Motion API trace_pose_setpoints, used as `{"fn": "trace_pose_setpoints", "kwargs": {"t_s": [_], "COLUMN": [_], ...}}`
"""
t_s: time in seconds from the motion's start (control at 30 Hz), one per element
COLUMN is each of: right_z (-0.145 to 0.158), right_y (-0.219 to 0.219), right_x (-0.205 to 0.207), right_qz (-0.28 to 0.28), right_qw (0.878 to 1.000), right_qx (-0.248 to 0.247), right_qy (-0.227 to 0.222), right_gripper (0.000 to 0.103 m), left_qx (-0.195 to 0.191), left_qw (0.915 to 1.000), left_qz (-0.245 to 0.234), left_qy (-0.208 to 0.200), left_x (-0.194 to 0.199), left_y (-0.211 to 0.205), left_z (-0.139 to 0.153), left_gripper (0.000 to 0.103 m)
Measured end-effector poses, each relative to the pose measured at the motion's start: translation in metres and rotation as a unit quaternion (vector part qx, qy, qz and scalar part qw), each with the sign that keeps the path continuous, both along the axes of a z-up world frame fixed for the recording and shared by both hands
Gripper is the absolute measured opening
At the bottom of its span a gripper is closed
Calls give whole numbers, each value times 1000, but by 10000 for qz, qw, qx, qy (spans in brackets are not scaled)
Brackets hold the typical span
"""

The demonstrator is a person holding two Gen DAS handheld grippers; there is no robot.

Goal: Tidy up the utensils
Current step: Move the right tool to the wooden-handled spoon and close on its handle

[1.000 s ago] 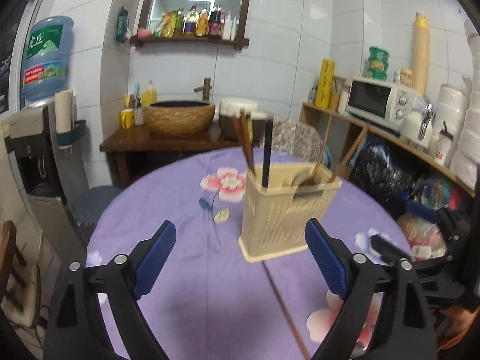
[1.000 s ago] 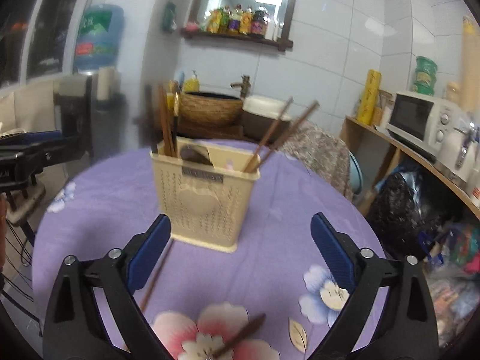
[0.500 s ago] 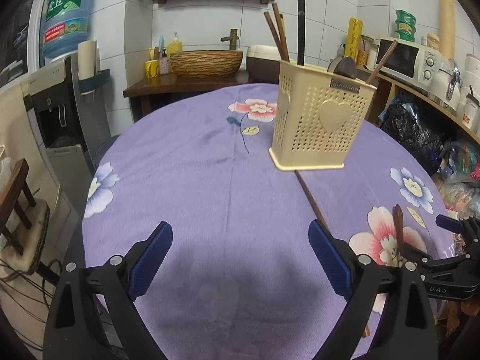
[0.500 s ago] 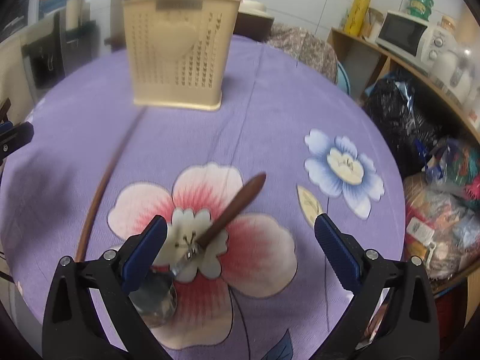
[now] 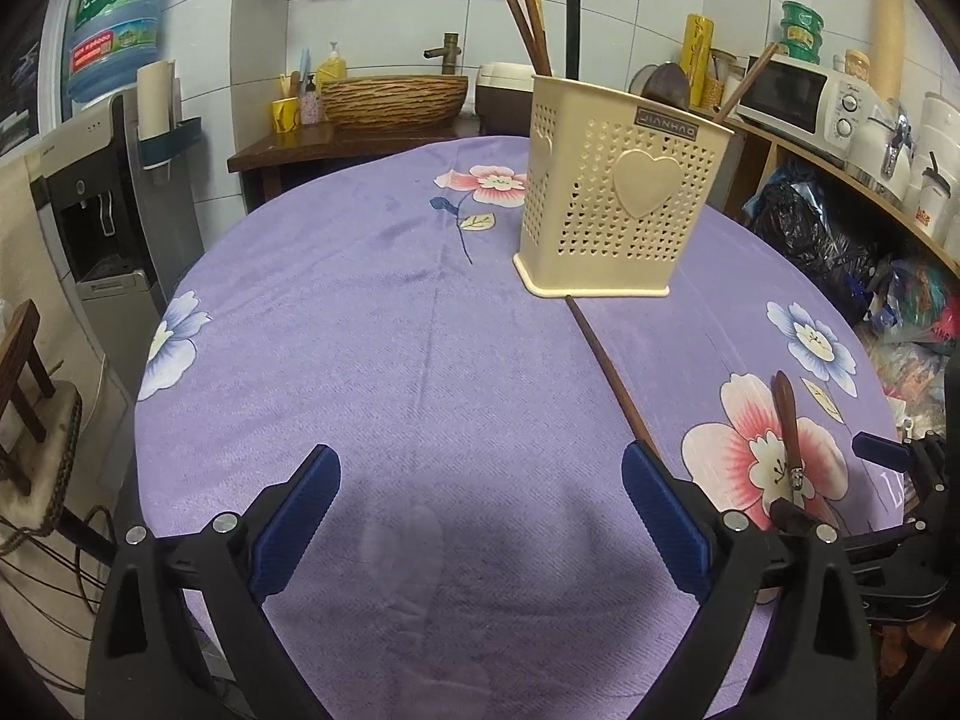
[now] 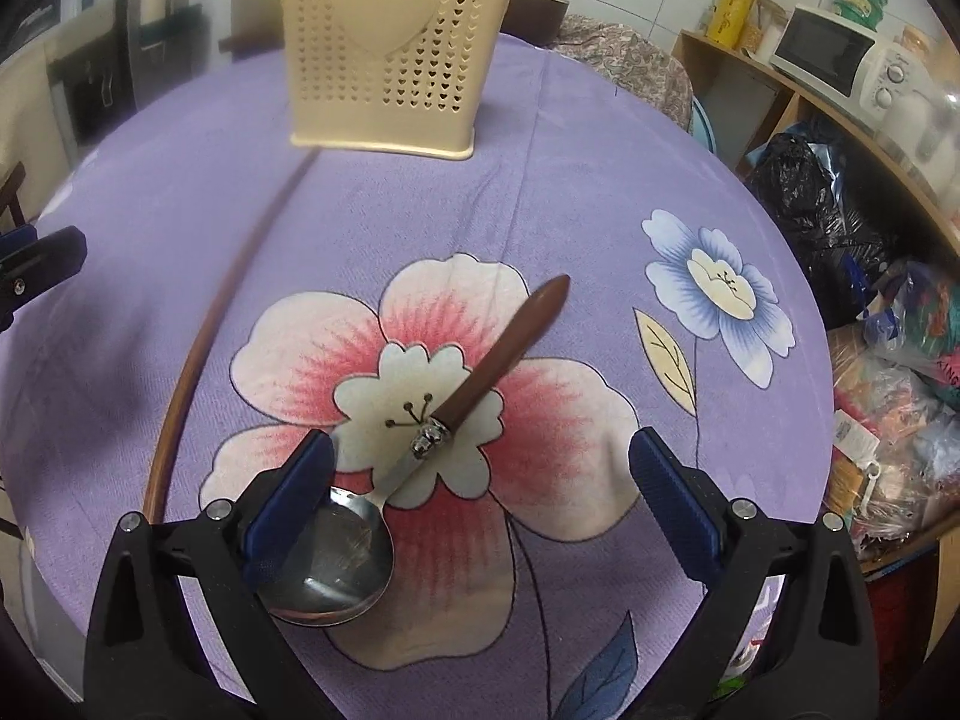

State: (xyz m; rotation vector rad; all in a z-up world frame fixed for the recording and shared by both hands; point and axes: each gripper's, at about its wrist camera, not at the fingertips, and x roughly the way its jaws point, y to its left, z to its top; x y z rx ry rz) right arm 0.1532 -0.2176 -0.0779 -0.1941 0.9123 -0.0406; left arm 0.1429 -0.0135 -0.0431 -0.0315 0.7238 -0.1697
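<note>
Right gripper (image 6: 480, 492) now lower over the spoon (image 6: 420, 450) on the pink flower, jaws apart, left gripper (image 5: 480, 516) pulled back, jaws apart, chopstick (image 5: 606, 366) lying before the basket (image 5: 624, 204)

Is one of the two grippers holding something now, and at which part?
Nothing is held. The right gripper is open above the spoon lying on the table. The left gripper is open over bare cloth.

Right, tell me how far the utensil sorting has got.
Done: several chopsticks and a ladle stand in the holder. In hand: nothing; the right hand-held gripper is open over the spoon, the left hand-held gripper open and empty. Left: the spoon and one chopstick on the table.
</note>
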Motion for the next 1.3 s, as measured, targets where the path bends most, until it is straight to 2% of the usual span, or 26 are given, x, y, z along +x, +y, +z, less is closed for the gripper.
{"fn": "trace_pose_setpoints", "kwargs": {"t_s": [0.13,0.2,0.37,0.5,0.6,0.77,0.87,0.97,1.07,1.17,1.2,1.3], "right_z": [2,1,-3,7,11,13,11,7,6,6,6,6], "right_y": [-20,-38,-69,-77,-76,-67,-59,-44,-36,-34,-35,-34], "right_x": [-13,-19,-25,-24,-12,16,29,34,38,40,40,41], "right_qz": [-111,-241,-427,-399,-356,-140,-3,139,124,103,100,118], "right_qw": [9999,9996,9958,9872,9846,9851,9865,9889,9929,9941,9941,9942], "right_qx": [-94,52,801,1538,1694,1703,1637,1481,1185,1083,1079,1067], "right_qy": [34,99,155,-167,-256,-174,-77,37,23,38,40,35], "right_gripper": [97,97,97,97,96,63,51,41,34,33,33,32], "left_qx": [4,10,-32,-1,-75,-102,-173,-61,-45,-85,-58,133], "left_qw": [9999,9999,9997,9994,9990,9989,9979,9966,9948,9926,9919,9917], "left_qz": [-89,-124,-182,-241,-259,-261,-369,-571,-755,-854,-870,-769], "left_qy": [47,75,161,260,355,383,509,586,684,855,919,1022], "left_x": [-1,-1,-2,-1,2,5,13,26,43,59,67,87], "left_y": [-5,-7,-14,-21,-22,-25,-29,-40,-51,-62,-67,-78], "left_z": [-2,-3,-7,-10,-10,-11,-13,-11,-9,-10,-12,-16], "left_gripper": [94,94,94,94,94,94,94,94,86,70,62,50]}}
